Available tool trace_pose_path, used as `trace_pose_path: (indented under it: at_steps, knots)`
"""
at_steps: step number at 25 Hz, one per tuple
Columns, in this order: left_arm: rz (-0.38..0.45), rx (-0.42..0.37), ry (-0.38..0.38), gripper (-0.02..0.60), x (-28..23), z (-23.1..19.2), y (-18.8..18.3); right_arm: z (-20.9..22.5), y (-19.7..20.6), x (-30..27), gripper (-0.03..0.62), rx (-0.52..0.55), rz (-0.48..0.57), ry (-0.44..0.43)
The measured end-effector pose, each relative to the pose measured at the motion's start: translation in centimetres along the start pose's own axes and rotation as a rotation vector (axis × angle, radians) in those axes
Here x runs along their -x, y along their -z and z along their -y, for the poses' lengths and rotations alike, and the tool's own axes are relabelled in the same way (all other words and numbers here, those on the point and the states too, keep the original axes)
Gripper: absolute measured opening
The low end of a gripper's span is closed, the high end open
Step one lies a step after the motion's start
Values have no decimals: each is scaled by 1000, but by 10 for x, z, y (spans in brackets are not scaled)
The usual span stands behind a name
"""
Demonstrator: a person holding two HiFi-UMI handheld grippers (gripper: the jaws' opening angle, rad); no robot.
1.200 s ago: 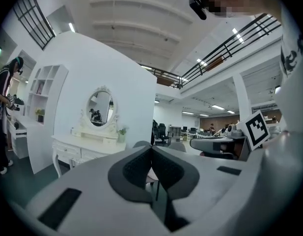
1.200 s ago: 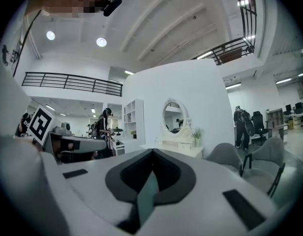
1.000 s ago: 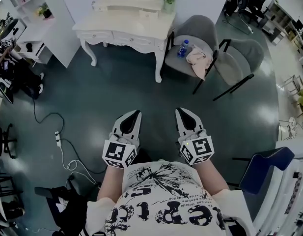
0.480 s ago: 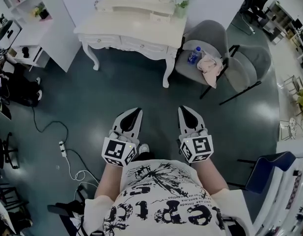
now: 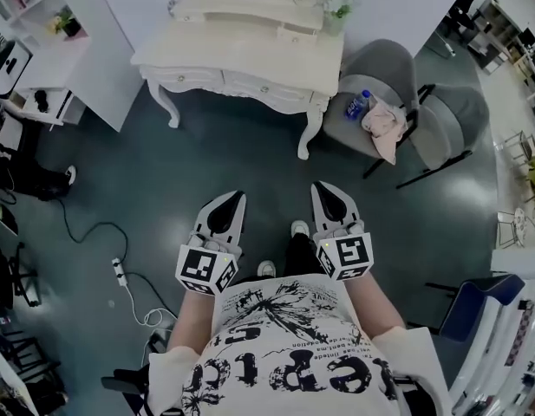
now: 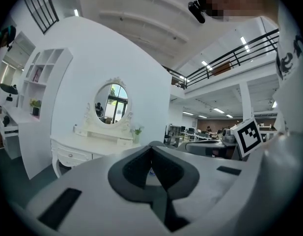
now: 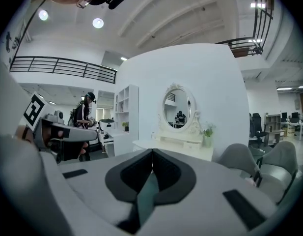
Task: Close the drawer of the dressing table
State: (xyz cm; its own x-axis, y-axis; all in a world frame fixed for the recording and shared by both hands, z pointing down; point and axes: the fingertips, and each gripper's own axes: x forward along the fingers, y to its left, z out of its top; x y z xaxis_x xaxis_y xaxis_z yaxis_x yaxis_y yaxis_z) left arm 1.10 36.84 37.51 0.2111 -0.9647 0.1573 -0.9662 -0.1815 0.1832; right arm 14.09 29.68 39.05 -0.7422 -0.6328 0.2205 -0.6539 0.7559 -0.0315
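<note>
Right now my left tool [image 5: 235, 199] and right tool [image 5: 322, 191] sit below mid-frame, both pinched narrow on nothing. Straight ahead across dark glossy floor [image 5: 224, 159], well apart, the dressing table [image 5: 241, 46] spans the upper centre left to right, drawer fronts [image 5: 263, 85] facing me; its right end lies nearer my right tool. Grey chairs [image 5: 388, 66] stand upper right, white shelves [image 5: 81, 63] upper left.

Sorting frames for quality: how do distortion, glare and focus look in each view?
Head view: sharp, edges bowed, soft glare patches on the dark floor. Left gripper view: fisheye circle with black corners, the left tongs close and slightly soft, dressing table clear. Right gripper view: same fisheye, ceiling lights flaring bright.
</note>
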Motion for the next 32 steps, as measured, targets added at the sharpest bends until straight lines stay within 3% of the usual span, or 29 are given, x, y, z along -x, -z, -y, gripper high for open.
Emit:
trace_pose_path:
  at_steps: [9, 16, 23, 32]
  knots:
    - [10, -14, -102, 20, -82, -68, -14, 58, -11, -111, 17, -6, 14, -54]
    - [34, 5, -174, 20, -201, -118, -46, 134, -35, -220, 17, 20, 15, -123]
    - [29, 25, -175, 20, -319, -145, -63, 212, -44, -302, 17, 15, -9, -145]
    - [-23, 26, -144, 20, -403, -182, -62, 279, -38, -368, 17, -13, -41, -78]
